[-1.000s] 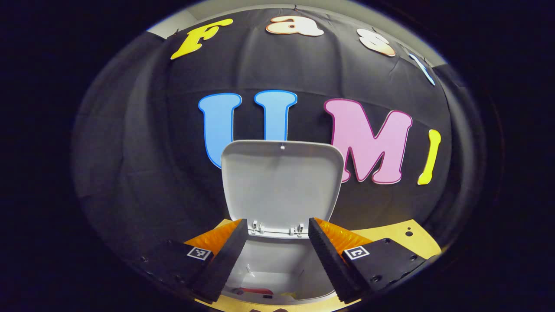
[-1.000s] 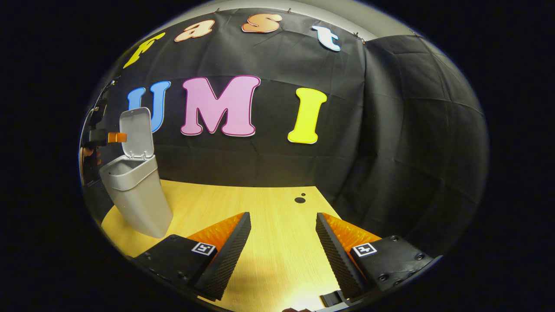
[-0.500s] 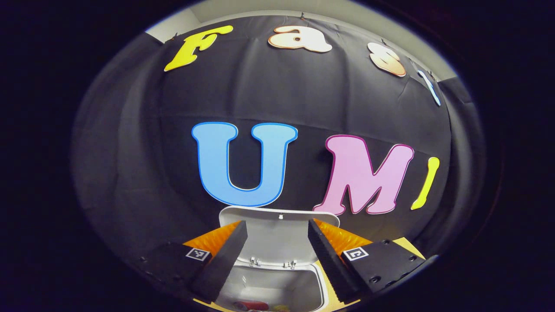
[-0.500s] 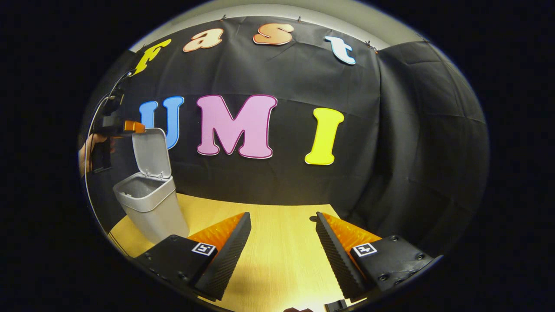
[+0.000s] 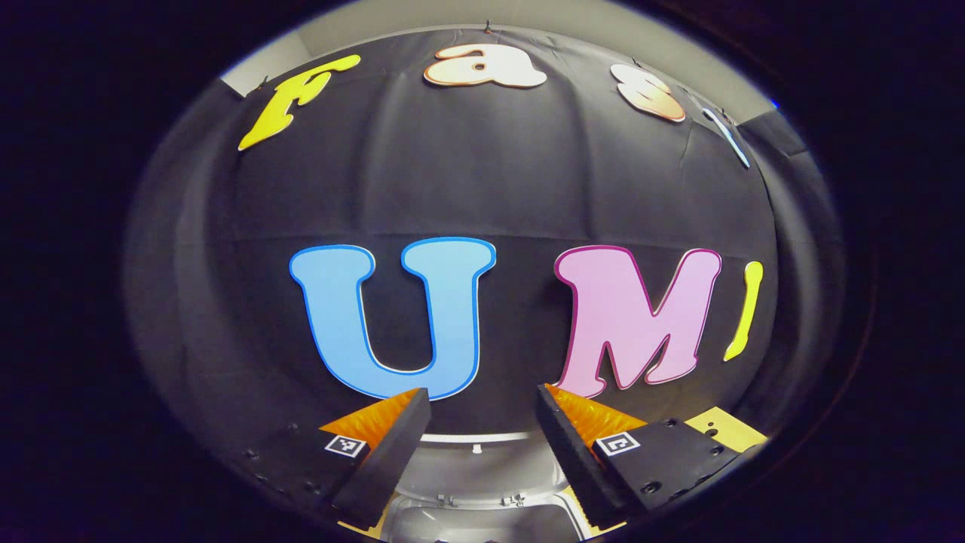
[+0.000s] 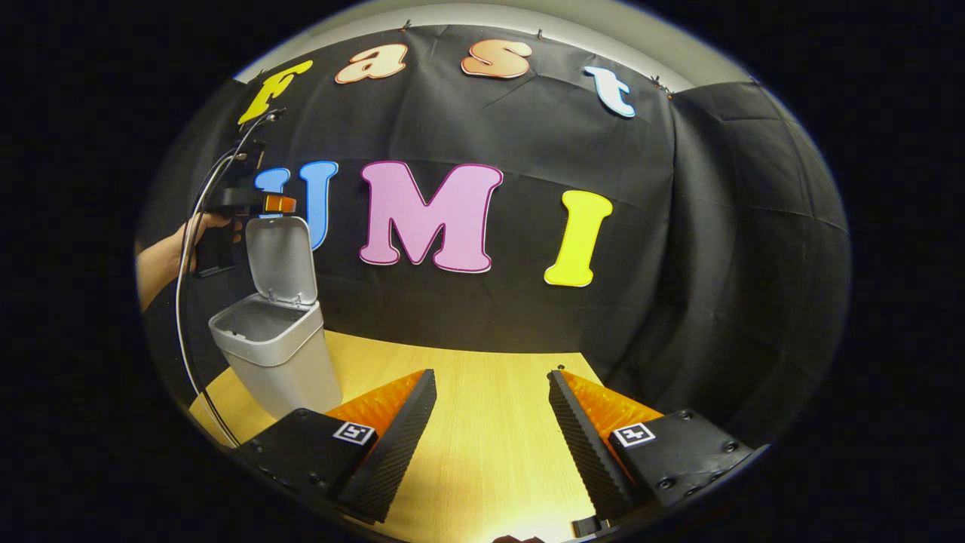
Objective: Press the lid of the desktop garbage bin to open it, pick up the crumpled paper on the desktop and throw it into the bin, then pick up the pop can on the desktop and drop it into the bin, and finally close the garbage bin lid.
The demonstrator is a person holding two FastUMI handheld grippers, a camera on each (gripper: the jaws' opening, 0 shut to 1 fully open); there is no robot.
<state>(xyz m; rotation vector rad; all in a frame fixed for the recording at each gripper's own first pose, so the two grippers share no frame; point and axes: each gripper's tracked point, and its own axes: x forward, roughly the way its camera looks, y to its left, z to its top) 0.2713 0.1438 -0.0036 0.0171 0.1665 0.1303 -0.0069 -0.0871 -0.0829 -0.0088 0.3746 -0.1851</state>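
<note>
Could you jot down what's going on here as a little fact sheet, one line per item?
bin: grey, stands on the wooden table
lid: raised, upright
left tongs: held by a hand just above the lid's top edge, open, holding nothing
right tongs: open, empty, over bare table, away from the bin
bin contents: cannot tell
lid closing: not yet done

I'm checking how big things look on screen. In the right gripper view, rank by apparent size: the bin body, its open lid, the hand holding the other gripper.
1. Bin body
2. Lid
3. Hand, smallest, though partly hidden.
</note>
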